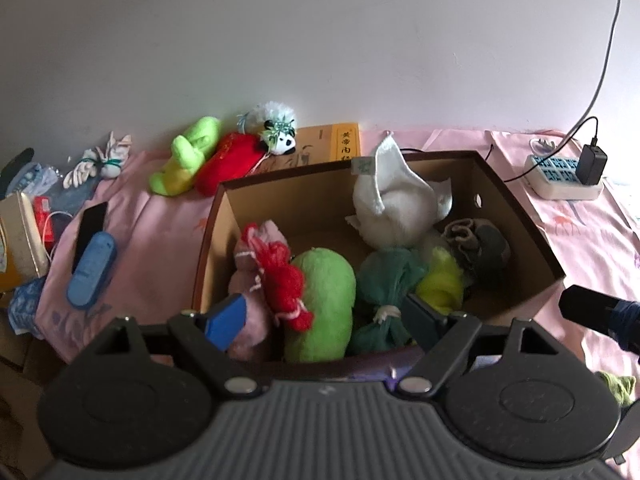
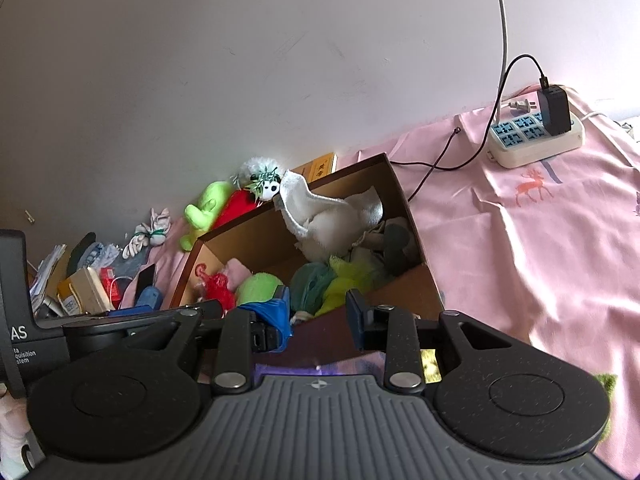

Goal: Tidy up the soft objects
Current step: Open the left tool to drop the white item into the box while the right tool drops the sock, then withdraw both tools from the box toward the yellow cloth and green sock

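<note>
A brown cardboard box (image 1: pixel 516 216) stands on a pink sheet, also in the right wrist view (image 2: pixel 404 204). It holds several soft things: a white plush (image 1: pixel 394 204), a green plush (image 1: pixel 324 300), a red yarn doll (image 1: pixel 282 276), a pink plush (image 1: pixel 250 280), a dark green cloth bundle (image 1: pixel 384 284), a yellow piece (image 1: pixel 440 280) and a grey sock roll (image 1: pixel 476 244). My left gripper (image 1: pixel 324 316) is open and empty over the box's near edge. My right gripper (image 2: pixel 318 316) is open and empty at the box's near wall. A lime plush (image 1: pixel 188 156), a red plush (image 1: pixel 232 160) and a panda toy (image 1: pixel 280 136) lie behind the box.
A yellow book (image 1: pixel 336 144) leans at the wall. A power strip (image 1: pixel 564 176) with a charger lies at the right. A blue case (image 1: pixel 92 268), a phone (image 1: pixel 90 228), a white knotted cloth (image 1: pixel 100 162) and clutter lie at the left. A green scrap (image 1: pixel 618 386) lies at the near right.
</note>
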The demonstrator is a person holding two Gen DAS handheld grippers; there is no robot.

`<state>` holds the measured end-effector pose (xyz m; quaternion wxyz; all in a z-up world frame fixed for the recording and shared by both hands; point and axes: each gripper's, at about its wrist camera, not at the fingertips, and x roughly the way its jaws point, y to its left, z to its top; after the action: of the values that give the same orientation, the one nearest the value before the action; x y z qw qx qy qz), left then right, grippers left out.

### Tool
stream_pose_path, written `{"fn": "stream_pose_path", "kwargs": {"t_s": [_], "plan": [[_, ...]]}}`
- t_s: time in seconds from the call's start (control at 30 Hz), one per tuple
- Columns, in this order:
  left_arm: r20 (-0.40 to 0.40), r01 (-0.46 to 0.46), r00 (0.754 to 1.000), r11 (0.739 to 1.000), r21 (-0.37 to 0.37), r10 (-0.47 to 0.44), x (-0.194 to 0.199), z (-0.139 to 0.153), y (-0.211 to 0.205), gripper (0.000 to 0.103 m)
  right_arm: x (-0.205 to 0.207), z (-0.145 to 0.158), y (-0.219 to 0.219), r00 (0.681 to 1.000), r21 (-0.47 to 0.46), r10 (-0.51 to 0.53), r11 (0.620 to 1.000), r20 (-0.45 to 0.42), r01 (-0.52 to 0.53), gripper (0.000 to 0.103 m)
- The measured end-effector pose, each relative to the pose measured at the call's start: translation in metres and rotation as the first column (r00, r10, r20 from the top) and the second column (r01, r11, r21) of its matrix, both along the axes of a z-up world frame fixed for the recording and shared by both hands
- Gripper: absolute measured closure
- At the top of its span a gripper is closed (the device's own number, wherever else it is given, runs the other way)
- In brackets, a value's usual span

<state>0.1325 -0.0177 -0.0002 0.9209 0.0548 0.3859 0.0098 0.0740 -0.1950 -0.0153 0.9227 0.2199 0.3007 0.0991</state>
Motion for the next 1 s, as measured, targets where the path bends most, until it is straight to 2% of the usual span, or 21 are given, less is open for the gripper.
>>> {"fn": "stream_pose_path", "kwargs": {"t_s": [0.27,0.47,1.0], "plan": [[0.009,-0.013,1.000,0.999,0.034,0.013,-0.020,0.002,-0.014,0.019,-0.017,0.002,-0.002,0.999,-0.059,0.052,0.997,0.010,-0.051,0.090],[-0.005,-0.018,1.000,0.999,0.029,0.018,-0.030,-0.001,-0.023,0.016,-0.029,0.002,-0.006,0.996,-0.080,0.092,0.993,0.016,-0.090,0.089],[-0.037,-0.023,0.999,0.999,0.032,0.025,-0.055,-0.010,-0.050,0.015,-0.048,-0.004,-0.037,0.991,-0.054,0.134,0.990,0.008,-0.133,0.089]]}}
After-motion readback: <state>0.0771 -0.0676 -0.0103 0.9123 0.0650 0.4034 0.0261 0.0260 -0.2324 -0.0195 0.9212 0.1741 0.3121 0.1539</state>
